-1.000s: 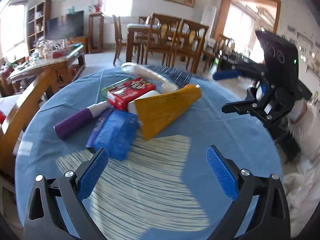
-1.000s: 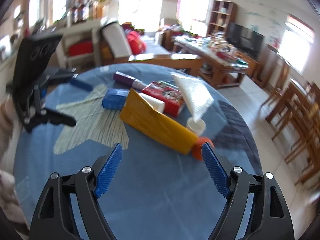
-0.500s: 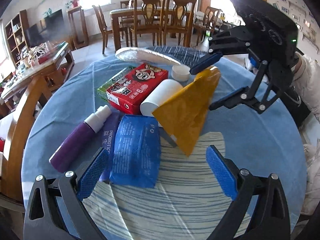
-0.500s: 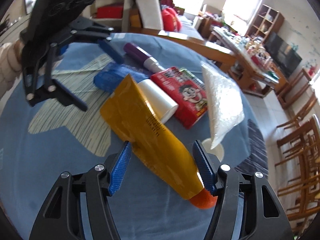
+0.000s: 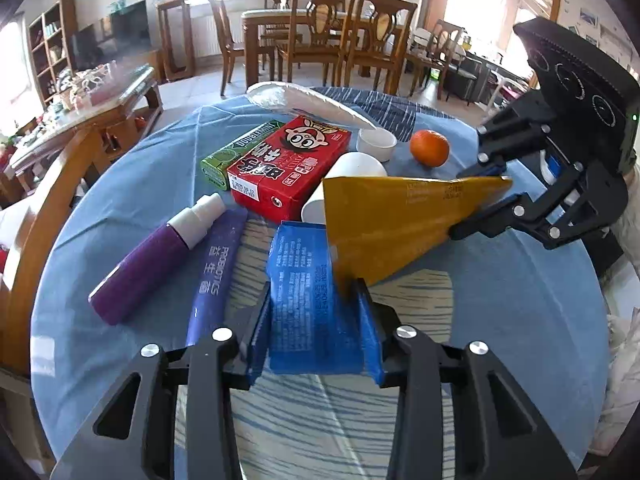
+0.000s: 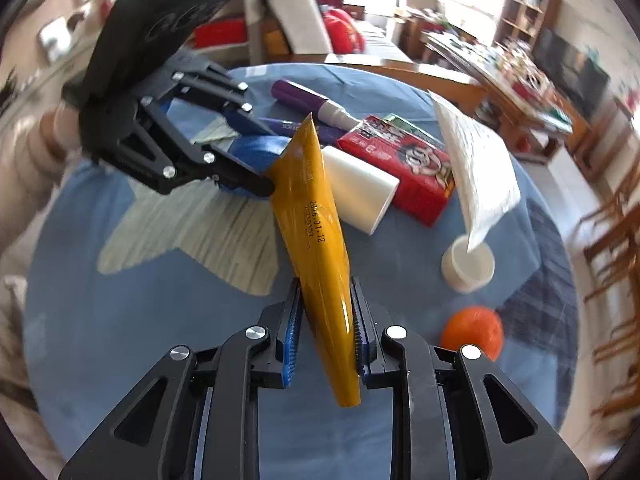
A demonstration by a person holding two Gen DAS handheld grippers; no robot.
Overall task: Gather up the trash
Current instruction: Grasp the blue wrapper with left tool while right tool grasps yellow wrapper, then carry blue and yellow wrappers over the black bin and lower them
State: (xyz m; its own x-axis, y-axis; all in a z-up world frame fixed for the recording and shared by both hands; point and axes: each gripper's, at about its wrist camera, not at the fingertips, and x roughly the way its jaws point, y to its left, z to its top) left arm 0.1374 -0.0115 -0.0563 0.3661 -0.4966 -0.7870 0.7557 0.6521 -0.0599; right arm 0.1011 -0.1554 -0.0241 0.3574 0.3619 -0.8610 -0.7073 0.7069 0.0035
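Both grabs made, nothing cleared off yet. Left gripper [image 5: 314,320] with jaws just closed, clamped on the blue packet [image 5: 308,292], its far end lying forward of the jaws on the surface [image 5: 500,320]. Right gripper [image 6: 325,332] with jaws just closed, pinched tight on the narrow end of the yellow tube [image 6: 316,220], wide crimped end tilted up and away ahead of the jaws. Left to collect, by the look of it: purple bottle [image 5: 156,256] and purple sachet [image 5: 218,268] left of the left jaws, red box [image 5: 288,168], white roll [image 6: 360,192], white cup [image 6: 466,266], plastic bag [image 6: 476,168]. Orange [image 6: 472,332] right of the right jaws, probably not trash. No bin in view.
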